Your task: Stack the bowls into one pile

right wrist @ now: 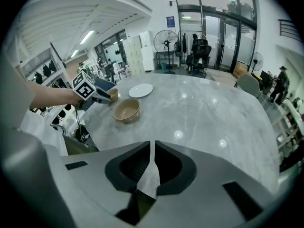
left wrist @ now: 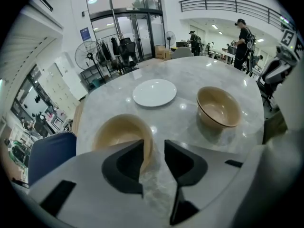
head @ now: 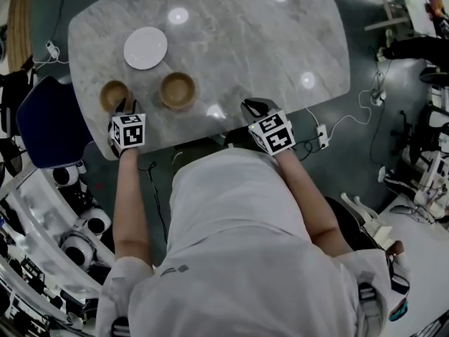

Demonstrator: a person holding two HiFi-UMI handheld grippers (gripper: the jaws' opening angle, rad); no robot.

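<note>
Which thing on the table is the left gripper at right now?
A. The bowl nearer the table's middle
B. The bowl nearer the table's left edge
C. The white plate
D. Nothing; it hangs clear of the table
B: in the left gripper view, the left gripper has its jaws apart right at the near rim of the left-edge bowl, while the other bowl and the white plate lie farther off.
</note>
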